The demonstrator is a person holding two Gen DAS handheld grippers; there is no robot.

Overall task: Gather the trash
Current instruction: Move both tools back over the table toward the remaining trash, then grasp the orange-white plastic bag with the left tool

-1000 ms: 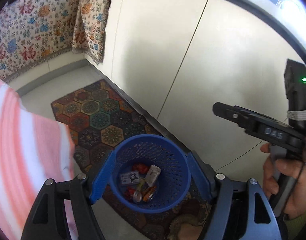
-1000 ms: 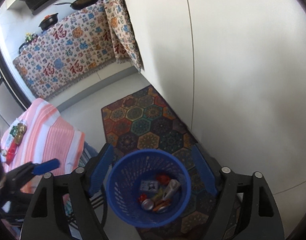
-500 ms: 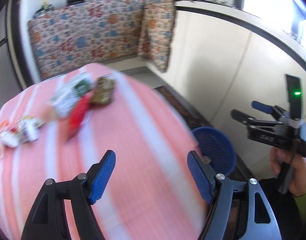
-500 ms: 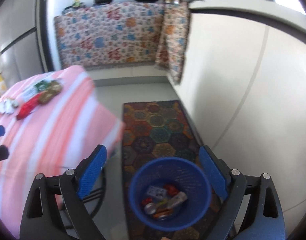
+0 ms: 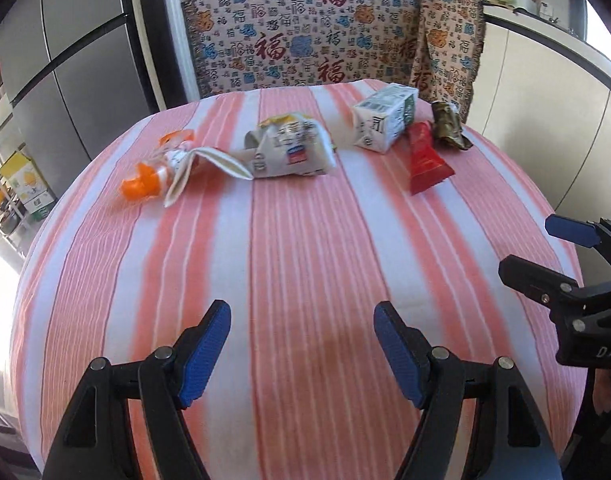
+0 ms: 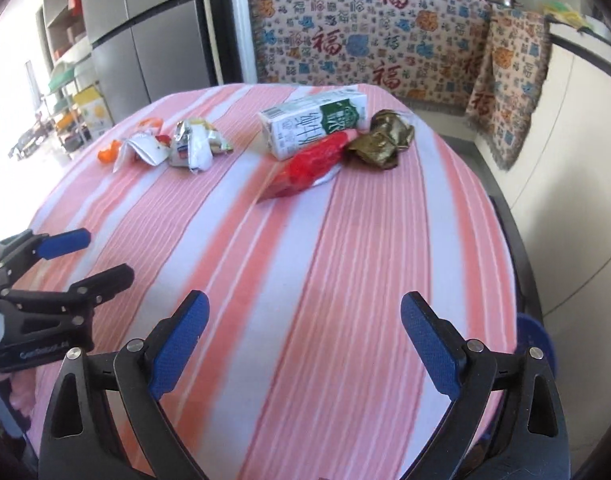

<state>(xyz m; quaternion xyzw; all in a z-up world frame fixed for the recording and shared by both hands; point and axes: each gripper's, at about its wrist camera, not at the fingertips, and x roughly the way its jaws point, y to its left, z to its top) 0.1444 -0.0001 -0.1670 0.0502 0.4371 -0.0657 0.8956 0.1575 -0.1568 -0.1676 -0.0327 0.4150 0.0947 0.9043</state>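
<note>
Trash lies at the far side of the pink striped table [image 5: 305,248]: a white and green milk carton [image 5: 381,122] [image 6: 313,124], a red wrapper [image 5: 423,156] [image 6: 309,164], a crumpled olive wrapper [image 5: 449,128] [image 6: 381,140], a crushed silver-white packet [image 5: 289,148] [image 6: 195,144] and an orange-capped pouch [image 5: 157,172] [image 6: 137,148]. My left gripper [image 5: 301,316] [image 6: 105,254] hovers open over the near cloth, empty. To its right, my right gripper [image 6: 305,304] [image 5: 531,246] has its jaws still opening, with nothing between them. The blue basket [image 6: 537,336] peeks out past the table's right edge.
A counter draped in patterned cloth [image 5: 305,40] stands behind the table, with pans on top. A grey fridge [image 6: 153,44] and shelves with boxes [image 6: 85,112] are at the left. White cabinet fronts [image 6: 577,140] run along the right.
Both views have swung from the blue basket on the floor up and left onto the striped table. The trash pieces now lie ahead of both grippers. The right jaws stand wider.
</note>
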